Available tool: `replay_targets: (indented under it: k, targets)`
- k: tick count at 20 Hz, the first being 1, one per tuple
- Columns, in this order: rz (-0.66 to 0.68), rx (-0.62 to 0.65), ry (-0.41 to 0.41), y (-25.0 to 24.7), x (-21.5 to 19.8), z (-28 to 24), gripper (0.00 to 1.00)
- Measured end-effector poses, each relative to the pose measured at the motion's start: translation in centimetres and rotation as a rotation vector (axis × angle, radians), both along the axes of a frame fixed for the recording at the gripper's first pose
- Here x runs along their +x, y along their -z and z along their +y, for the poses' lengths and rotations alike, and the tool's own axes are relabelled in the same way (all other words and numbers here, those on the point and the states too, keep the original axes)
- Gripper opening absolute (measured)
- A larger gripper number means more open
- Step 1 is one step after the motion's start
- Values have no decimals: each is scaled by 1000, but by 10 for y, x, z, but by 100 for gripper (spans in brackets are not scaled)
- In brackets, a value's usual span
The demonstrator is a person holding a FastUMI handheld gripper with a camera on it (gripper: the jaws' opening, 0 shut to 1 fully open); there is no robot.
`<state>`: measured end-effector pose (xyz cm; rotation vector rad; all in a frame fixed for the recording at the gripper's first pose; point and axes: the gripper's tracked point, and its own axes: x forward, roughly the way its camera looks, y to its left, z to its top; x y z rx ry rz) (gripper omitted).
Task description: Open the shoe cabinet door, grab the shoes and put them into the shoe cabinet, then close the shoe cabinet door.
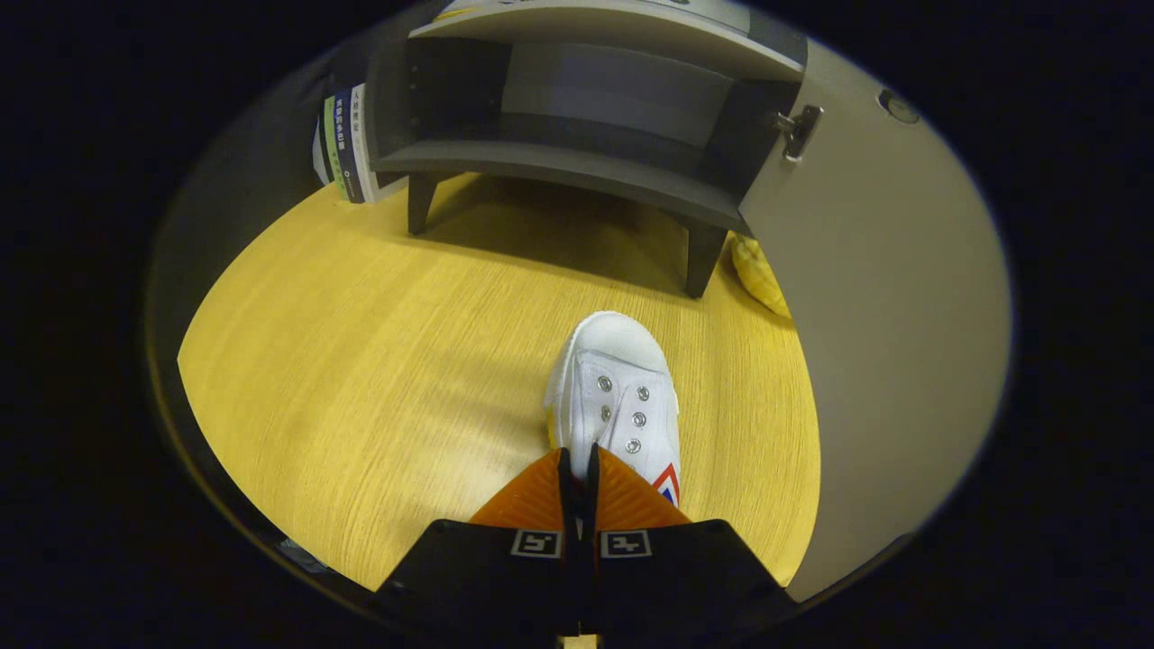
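wooden table (361, 361) under everything. shoe cabinet (586, 153) beyond, door (883, 315) swung open, inside bare. books (347, 144) just beside it. white canvas shoe (618, 397) pinched at its edge by nearly closed gripper (577, 469).

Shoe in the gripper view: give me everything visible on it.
The white shoe looks like canvas, with a rounded rubber-like toe cap, metal eyelets without laces and a red-and-blue mark on its side. It points toe-first toward the open shoe cabinet, above the wooden tabletop. The gripper has its fingers nearly closed at the shoe's rear edge, apparently pinching it; the heel is hidden behind them.
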<state>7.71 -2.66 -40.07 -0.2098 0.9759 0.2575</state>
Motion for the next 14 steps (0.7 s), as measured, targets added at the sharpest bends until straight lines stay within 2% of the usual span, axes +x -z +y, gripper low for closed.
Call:
replay_targets:
  k: [14]
  targets:
    - [-342, 186, 3, -218, 5, 37, 2]
